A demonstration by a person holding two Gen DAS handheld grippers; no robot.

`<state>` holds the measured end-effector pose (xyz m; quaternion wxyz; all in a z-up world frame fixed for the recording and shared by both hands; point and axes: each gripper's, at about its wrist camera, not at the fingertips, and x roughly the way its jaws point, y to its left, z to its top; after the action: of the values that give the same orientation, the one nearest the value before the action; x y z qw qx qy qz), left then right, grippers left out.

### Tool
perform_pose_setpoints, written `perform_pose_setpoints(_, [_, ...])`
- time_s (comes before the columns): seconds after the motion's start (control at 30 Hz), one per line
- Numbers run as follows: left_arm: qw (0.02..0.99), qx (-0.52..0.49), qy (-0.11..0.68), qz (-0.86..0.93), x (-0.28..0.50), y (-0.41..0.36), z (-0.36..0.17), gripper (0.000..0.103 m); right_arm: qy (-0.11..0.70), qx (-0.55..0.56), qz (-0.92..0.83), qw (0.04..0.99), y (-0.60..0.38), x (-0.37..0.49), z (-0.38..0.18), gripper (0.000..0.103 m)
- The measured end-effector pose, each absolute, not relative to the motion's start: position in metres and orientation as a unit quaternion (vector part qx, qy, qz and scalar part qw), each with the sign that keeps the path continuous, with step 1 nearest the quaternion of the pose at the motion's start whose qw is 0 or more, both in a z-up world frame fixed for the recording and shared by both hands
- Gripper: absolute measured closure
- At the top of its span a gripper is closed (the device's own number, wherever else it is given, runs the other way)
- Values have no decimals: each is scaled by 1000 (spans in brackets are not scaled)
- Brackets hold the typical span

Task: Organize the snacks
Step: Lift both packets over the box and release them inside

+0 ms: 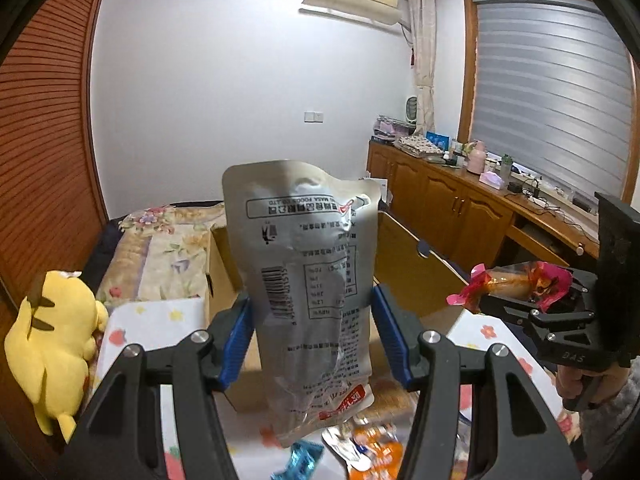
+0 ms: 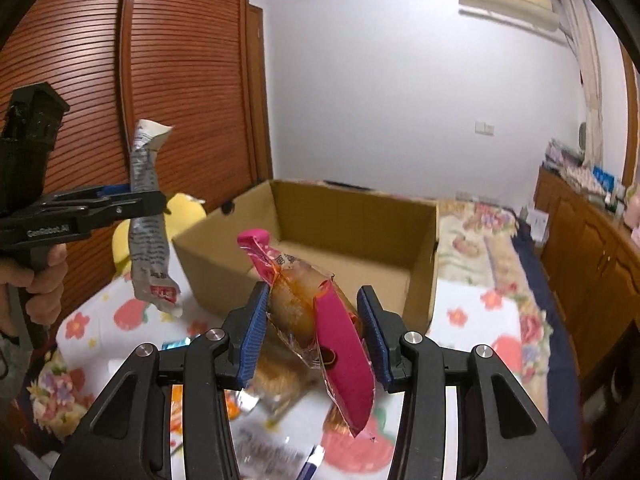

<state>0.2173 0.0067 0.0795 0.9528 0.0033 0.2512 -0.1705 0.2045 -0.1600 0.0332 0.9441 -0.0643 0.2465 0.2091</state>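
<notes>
The left hand-held gripper [image 1: 312,336] clamps a silver foil pouch [image 1: 308,276] between its blue pads, the pouch standing upright and printed side facing the camera, while the right hand-held gripper [image 2: 312,330] pinches a pink-wrapped snack [image 2: 316,312] across its middle, the wrapper tilted with one twisted end pointing up. Both packets are raised in the air on the near side of an open cardboard box [image 2: 420,248], which stands on the flower-patterned cloth [image 2: 472,320] at its far edge and appears to hold nothing yet. More loose snacks [image 1: 372,448], among them an orange packet and a blue one, lie on the cloth near its front edge, below the grippers. A yellow plush toy [image 1: 52,344] sits beyond the cloth's left edge. The step in hand looks to be carrying both packets to the box; doing it well likely means lifting each clear over the near wall, lowering it close to the box floor before letting go, and setting the two side by side rather than dropping them in a heap.
</notes>
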Motion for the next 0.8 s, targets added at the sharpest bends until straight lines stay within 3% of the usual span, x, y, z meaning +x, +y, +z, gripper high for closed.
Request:
perform_pose_setpoints(0.6, [946,8,273,-177,304,3,69,46,287,-64,184,938,-146,294,2,58])
perform_pose_setpoints(0.8, [937,23,300,-178,320,-1,51,41,307,-76,182,931,-136,308,-14,58])
